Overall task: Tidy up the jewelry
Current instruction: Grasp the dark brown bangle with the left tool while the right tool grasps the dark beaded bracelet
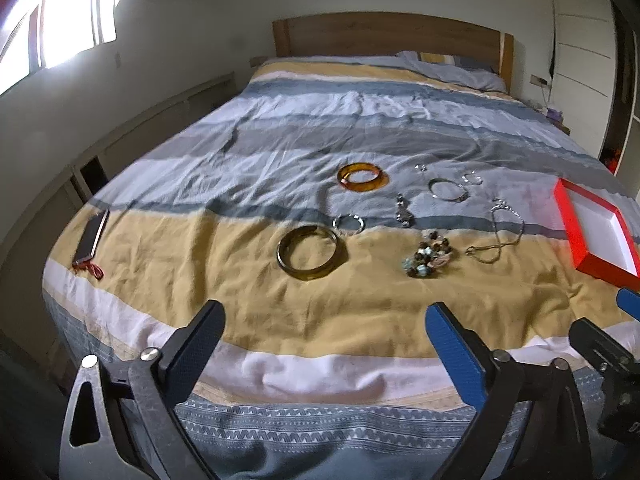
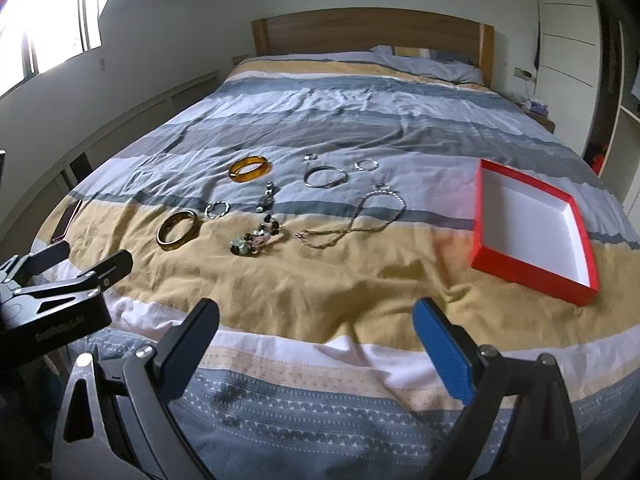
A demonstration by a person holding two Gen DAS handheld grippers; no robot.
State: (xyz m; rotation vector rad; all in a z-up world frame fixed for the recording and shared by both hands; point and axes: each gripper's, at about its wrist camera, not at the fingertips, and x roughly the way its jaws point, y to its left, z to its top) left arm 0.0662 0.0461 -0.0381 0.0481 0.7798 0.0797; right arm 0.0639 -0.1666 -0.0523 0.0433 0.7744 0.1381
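Jewelry lies spread on the striped bedspread: an orange bangle (image 1: 362, 177) (image 2: 249, 168), a dark olive bangle (image 1: 311, 253) (image 2: 177, 227), a beaded bracelet (image 1: 429, 258) (image 2: 256, 239), a chain necklace (image 1: 498, 236) (image 2: 356, 220), a silver bangle (image 1: 448, 190) (image 2: 325, 176), a small twisted ring bracelet (image 1: 349, 223) (image 2: 217, 209) and a small pendant (image 1: 403, 211) (image 2: 266, 197). An empty red box (image 1: 596, 232) (image 2: 532, 232) with a white inside sits at the right. My left gripper (image 1: 324, 316) and right gripper (image 2: 316, 312) are both open and empty above the bed's foot, short of the jewelry.
A phone (image 1: 91, 236) (image 2: 66, 220) lies near the bed's left edge. The wooden headboard (image 1: 392, 34) and a pillow (image 1: 452, 68) are at the far end. A window is at the left, white cupboards at the right. The left gripper also shows in the right wrist view (image 2: 90, 256).
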